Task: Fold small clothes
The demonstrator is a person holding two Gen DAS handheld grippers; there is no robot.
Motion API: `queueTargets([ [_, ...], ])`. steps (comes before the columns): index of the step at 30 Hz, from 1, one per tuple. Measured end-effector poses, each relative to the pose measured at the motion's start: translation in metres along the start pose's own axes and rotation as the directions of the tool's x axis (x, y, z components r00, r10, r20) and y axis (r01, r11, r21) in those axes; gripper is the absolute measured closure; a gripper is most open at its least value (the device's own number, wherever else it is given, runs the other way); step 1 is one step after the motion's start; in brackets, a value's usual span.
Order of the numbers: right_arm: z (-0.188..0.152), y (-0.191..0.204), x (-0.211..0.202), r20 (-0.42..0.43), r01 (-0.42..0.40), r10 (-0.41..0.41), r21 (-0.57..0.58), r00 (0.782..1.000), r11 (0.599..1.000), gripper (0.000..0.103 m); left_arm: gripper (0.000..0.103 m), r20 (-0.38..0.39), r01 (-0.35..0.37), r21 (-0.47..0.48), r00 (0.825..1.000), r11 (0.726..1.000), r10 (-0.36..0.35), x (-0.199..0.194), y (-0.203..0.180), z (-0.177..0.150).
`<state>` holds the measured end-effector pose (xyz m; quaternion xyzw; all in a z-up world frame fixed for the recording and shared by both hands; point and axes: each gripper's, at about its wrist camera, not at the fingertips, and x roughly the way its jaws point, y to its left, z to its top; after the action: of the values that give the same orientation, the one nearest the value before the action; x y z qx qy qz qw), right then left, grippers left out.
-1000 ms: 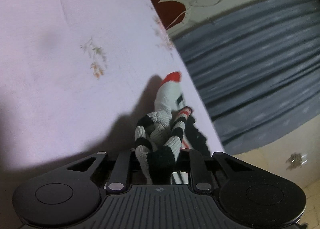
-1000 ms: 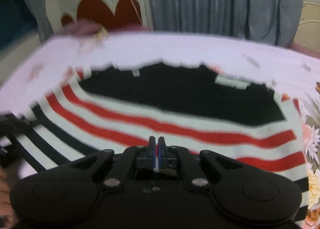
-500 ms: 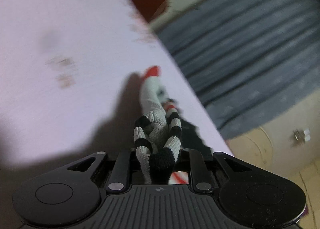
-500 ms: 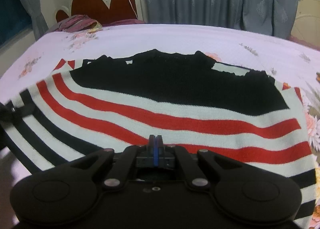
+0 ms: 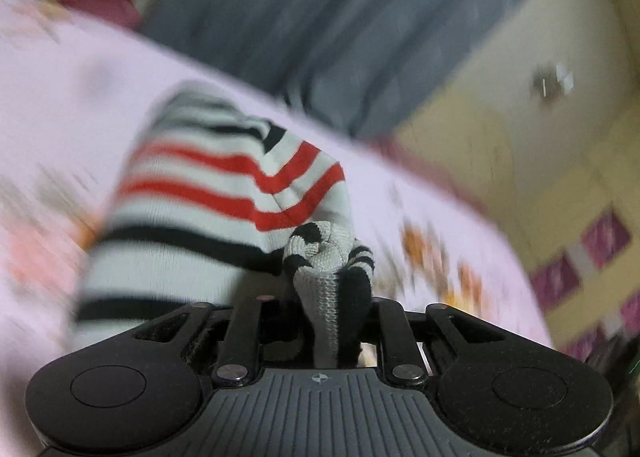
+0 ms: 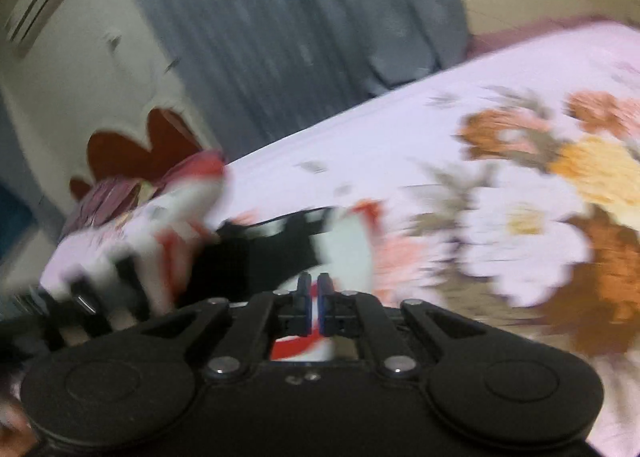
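A small knit sweater (image 5: 208, 193) with white, red and black stripes lies on the pink floral bed sheet (image 5: 60, 89). My left gripper (image 5: 332, 297) is shut on a bunched striped edge of the sweater. In the right wrist view the sweater (image 6: 256, 253) shows its black part and red stripes, blurred. My right gripper (image 6: 314, 297) has its blue fingertips nearly together, with sweater cloth seen just below them. Both views are motion-blurred.
Grey curtains (image 6: 280, 25) hang behind the bed. A red scalloped headboard (image 6: 136, 149) and a pink bundle (image 6: 108, 201) are at the far end. A cream wall (image 5: 540, 137) and tiled floor (image 5: 592, 257) lie beyond the bed's edge.
Both grippers have swung quickly with the sweater. The right view turned from the flat-spread sweater toward the floral sheet; the left view now shows the sweater's striped body.
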<state>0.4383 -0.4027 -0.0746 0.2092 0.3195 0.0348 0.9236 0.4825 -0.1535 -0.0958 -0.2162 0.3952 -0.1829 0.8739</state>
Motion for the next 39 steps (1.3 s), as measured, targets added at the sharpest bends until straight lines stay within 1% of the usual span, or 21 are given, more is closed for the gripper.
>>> queueTargets([
  [1, 0.002, -0.016, -0.004, -0.009, 0.002, -0.002, 0.025, 1.000, 1.000, 0.080, 0.074, -0.072, -0.020, 0.034, 0.997, 0.999, 0.022, 0.019, -0.010, -0.013],
  [2, 0.003, -0.030, -0.007, -0.018, 0.002, -0.002, 0.049, 1.000, 0.999, 0.072, 0.069, -0.163, -0.060, 0.066, 0.984, 0.996, 0.070, 0.036, -0.020, -0.028],
  [3, 0.003, -0.041, -0.010, -0.023, 0.002, 0.000, 0.071, 1.000, 0.997, 0.059, 0.066, -0.151, -0.077, 0.102, 0.984, 0.992, 0.092, 0.033, -0.028, -0.036],
  [4, 0.002, -0.050, -0.015, -0.020, -0.007, 0.008, 0.092, 1.000, 0.996, 0.060, 0.062, -0.117, -0.060, 0.127, 0.990, 0.990, 0.075, 0.019, -0.035, -0.039],
  [7, 0.002, -0.060, -0.026, -0.018, -0.059, 0.062, 0.103, 0.998, 0.993, 0.061, 0.061, -0.054, 0.011, 0.059, 0.999, 0.998, -0.007, -0.028, -0.024, -0.031],
  [8, 0.000, -0.057, -0.025, -0.023, -0.080, 0.083, 0.104, 0.996, 0.991, 0.061, 0.061, -0.008, -0.006, 0.064, 1.000, 0.998, 0.006, -0.044, -0.016, -0.023],
  [11, -0.003, -0.042, -0.015, -0.072, -0.151, 0.159, 0.105, 0.985, 0.983, 0.061, 0.061, 0.071, -0.144, 0.105, 0.988, 0.984, 0.137, -0.071, 0.018, -0.005],
  [14, -0.009, -0.024, -0.001, -0.158, -0.193, 0.211, 0.124, 0.965, 0.973, 0.059, 0.061, 0.045, -0.228, 0.075, 0.973, 0.971, 0.225, -0.070, 0.064, 0.012],
  [16, -0.013, -0.014, 0.003, -0.196, -0.176, 0.200, 0.129, 0.960, 0.976, 0.059, 0.061, 0.021, -0.263, 0.102, 0.965, 0.959, 0.263, -0.066, 0.073, 0.012],
  [18, -0.015, -0.006, 0.003, -0.222, -0.163, 0.191, 0.137, 0.956, 0.977, 0.059, 0.061, 0.006, -0.243, 0.108, 0.970, 0.964, 0.244, -0.066, 0.083, 0.005],
  [22, -0.016, 0.004, 0.002, -0.256, -0.119, 0.155, 0.149, 0.954, 0.982, 0.044, 0.061, -0.006, -0.234, 0.124, 0.972, 0.964, 0.237, -0.049, 0.079, -0.009],
  [24, -0.016, 0.009, 0.005, -0.266, -0.108, 0.147, 0.155, 0.953, 0.982, 0.042, 0.061, -0.009, -0.231, 0.147, 0.972, 0.962, 0.235, -0.042, 0.078, -0.008],
  [27, -0.016, 0.019, 0.021, -0.321, -0.059, 0.095, 0.120, 0.942, 0.991, 0.044, 0.061, -0.022, -0.226, 0.180, 0.972, 0.957, 0.234, -0.028, 0.074, -0.004],
  [28, -0.018, 0.022, 0.025, -0.321, -0.031, 0.064, 0.108, 0.945, 0.994, 0.059, 0.061, -0.026, -0.222, 0.182, 0.973, 0.958, 0.231, -0.026, 0.075, -0.003],
  [29, -0.019, 0.022, 0.030, -0.315, -0.020, 0.050, 0.098, 0.948, 0.995, 0.070, 0.061, -0.027, -0.215, 0.190, 0.974, 0.958, 0.224, -0.027, 0.074, -0.002],
  [30, -0.022, 0.023, 0.029, -0.306, -0.016, 0.036, 0.070, 0.951, 0.997, 0.074, 0.061, -0.022, -0.204, 0.191, 0.977, 0.960, 0.212, -0.030, 0.075, -0.002],
  [32, -0.034, 0.022, 0.023, -0.275, 0.037, -0.049, -0.048, 0.960, 0.998, 0.077, 0.061, -0.030, -0.180, 0.195, 0.982, 0.964, 0.189, -0.031, 0.078, -0.005],
  [33, -0.042, 0.014, 0.023, -0.280, 0.036, -0.050, -0.054, 0.959, 0.998, 0.081, 0.061, -0.047, -0.178, 0.212, 0.980, 0.961, 0.192, -0.028, 0.078, -0.009],
  [35, -0.053, -0.004, 0.021, -0.274, 0.005, -0.002, 0.010, 0.962, 1.000, 0.081, 0.061, -0.052, -0.180, 0.268, 0.978, 0.947, 0.200, -0.026, 0.074, -0.014],
  [38, -0.049, 0.004, 0.018, -0.266, 0.011, -0.017, -0.025, 0.964, 1.000, 0.078, 0.061, -0.074, -0.151, 0.248, 0.982, 0.957, 0.174, -0.030, 0.078, -0.006],
  [39, -0.046, 0.007, 0.017, -0.260, 0.008, -0.016, -0.032, 0.966, 0.999, 0.070, 0.061, -0.065, -0.139, 0.250, 0.985, 0.958, 0.159, -0.034, 0.078, -0.003],
])
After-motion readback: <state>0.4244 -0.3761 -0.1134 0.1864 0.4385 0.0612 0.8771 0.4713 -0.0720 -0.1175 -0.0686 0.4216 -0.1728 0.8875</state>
